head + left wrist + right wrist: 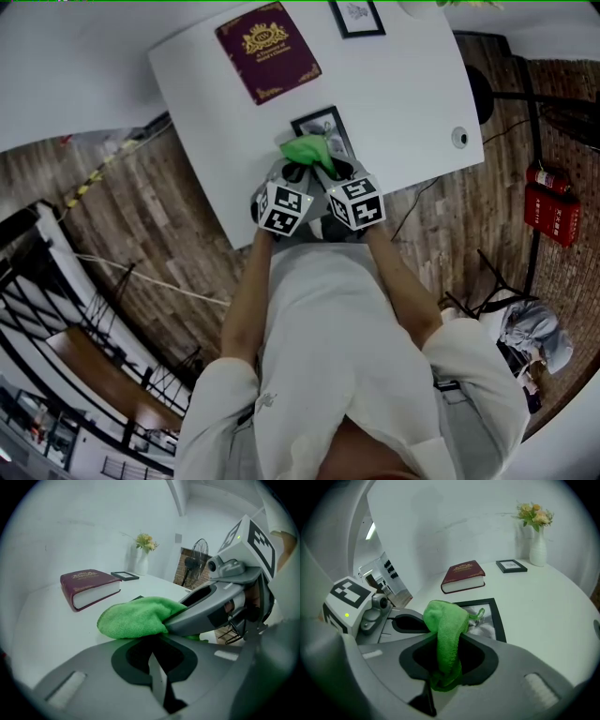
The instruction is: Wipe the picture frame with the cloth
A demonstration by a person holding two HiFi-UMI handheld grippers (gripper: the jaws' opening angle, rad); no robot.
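Observation:
A black picture frame [316, 123] lies flat near the front edge of the white table [403, 94]; in the right gripper view the frame [500, 620] shows just beyond the jaws. A green cloth [309, 150] is bunched over the frame's near end. My right gripper [445, 660] is shut on this cloth [445, 630], which folds up out of the jaws. My left gripper [152, 656] sits close beside it on the left, shut with nothing in it, the cloth [136, 616] just ahead of its tips. Both grippers [292, 172] [336, 169] meet at the frame.
A burgundy book [267, 52] lies at the back of the table. A small black-framed picture [356, 17] and a white vase of flowers [538, 545] stand further back. A fan [199, 555] stands off the table. The floor is wooden planks [141, 234].

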